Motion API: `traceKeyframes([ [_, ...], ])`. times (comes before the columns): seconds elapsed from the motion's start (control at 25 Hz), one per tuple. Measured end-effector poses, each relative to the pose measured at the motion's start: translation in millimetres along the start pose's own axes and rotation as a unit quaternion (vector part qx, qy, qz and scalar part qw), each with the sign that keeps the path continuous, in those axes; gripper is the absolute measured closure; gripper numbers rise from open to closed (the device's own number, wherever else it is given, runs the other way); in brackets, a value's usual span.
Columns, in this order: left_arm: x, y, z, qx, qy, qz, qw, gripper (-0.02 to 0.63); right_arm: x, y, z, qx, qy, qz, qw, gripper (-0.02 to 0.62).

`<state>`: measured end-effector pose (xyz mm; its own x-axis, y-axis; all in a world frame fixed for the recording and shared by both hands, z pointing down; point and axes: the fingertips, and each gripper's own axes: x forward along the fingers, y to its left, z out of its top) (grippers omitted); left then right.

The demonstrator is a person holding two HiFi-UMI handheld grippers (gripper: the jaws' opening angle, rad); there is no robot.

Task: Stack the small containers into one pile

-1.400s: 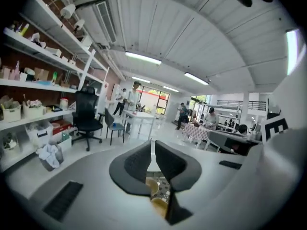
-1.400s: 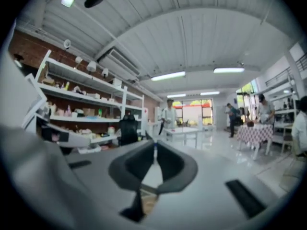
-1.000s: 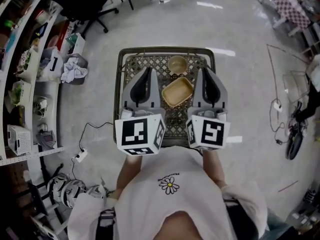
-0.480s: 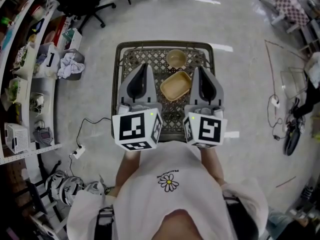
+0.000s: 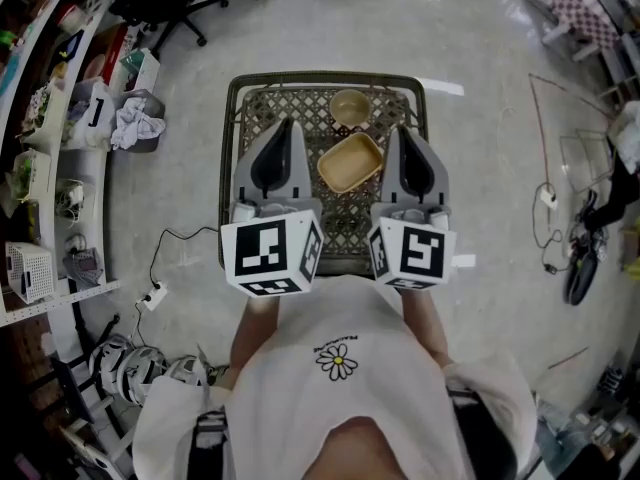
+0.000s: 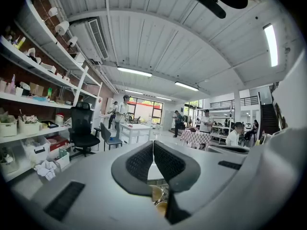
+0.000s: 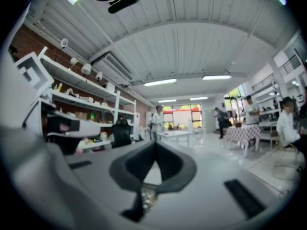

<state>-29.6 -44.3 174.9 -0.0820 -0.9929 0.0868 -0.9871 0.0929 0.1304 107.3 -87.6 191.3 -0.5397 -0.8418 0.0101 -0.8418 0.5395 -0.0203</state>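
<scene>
While the left gripper [image 5: 286,126] and right gripper [image 5: 398,130] hover closed and empty, the square container [image 5: 350,162] sits between them, the round bowl [image 5: 350,108] beyond at twelve o'clock; reaching in without opening risks shoving either across the lattice table [image 5: 240,118].

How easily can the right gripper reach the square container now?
Probably yes: the square container sits uncovered on the mesh table beside the right gripper, nothing between them. Its shut jaws must open first.
</scene>
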Motion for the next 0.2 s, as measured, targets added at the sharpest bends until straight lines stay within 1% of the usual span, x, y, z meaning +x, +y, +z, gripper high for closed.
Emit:
traceKeyframes([
  [0.2,1.7,2.0,3.3,0.000,-0.003,0.000,1.0000,0.577,2.7,0.3,1.9,0.002,0.000,0.000,1.000,0.565],
])
